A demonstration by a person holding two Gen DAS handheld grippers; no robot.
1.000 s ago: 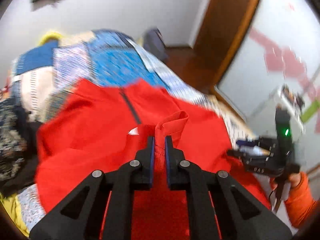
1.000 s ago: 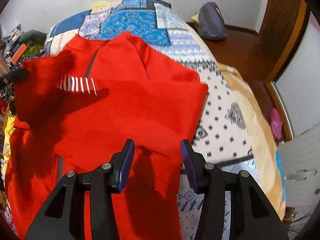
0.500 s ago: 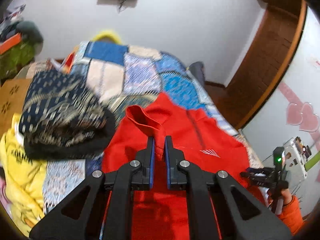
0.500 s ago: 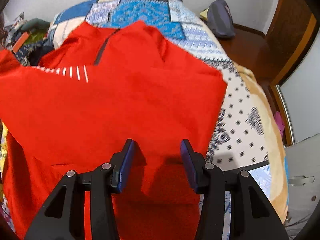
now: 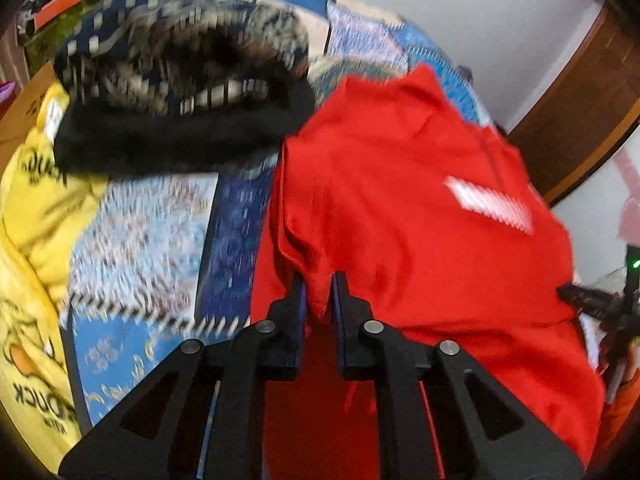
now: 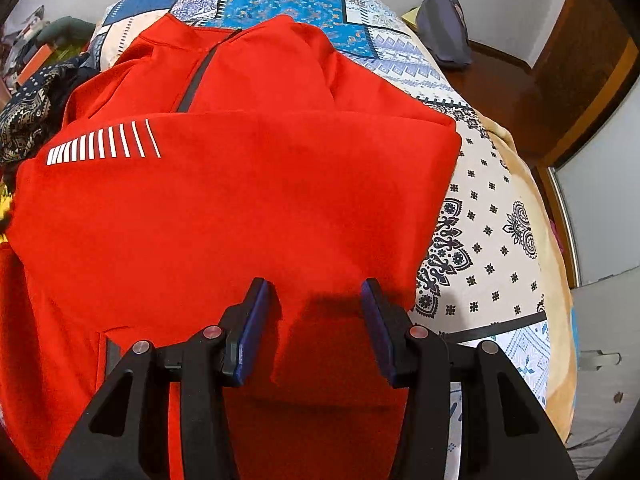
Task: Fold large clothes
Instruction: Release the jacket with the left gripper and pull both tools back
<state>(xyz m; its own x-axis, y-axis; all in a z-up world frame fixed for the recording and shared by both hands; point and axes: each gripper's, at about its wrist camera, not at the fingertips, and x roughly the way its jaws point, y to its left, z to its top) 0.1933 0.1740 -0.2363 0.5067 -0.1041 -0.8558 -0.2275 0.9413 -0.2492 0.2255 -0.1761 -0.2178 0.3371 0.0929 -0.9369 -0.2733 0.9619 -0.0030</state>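
A large red zip-neck top (image 6: 240, 208) with a white stripe logo (image 6: 104, 146) lies on the patchwork bed, a layer folded across its chest. My left gripper (image 5: 318, 294) is shut on a pinch of the red top's (image 5: 420, 240) edge, low at its left side. My right gripper (image 6: 316, 300) is open and empty, hovering just above the folded red fabric near its right part. The right gripper also shows at the right edge of the left wrist view (image 5: 600, 312).
A dark patterned garment pile (image 5: 180, 92) lies left of the red top, with a yellow printed cloth (image 5: 28, 280) beside it. The patchwork bedspread (image 6: 492, 220) extends to the right. A grey bag (image 6: 444, 28) sits on the wooden floor beyond the bed.
My left gripper has carried the red fabric leftward across the top and down toward the bed. The folded layer now lies spread flat under my open right gripper.
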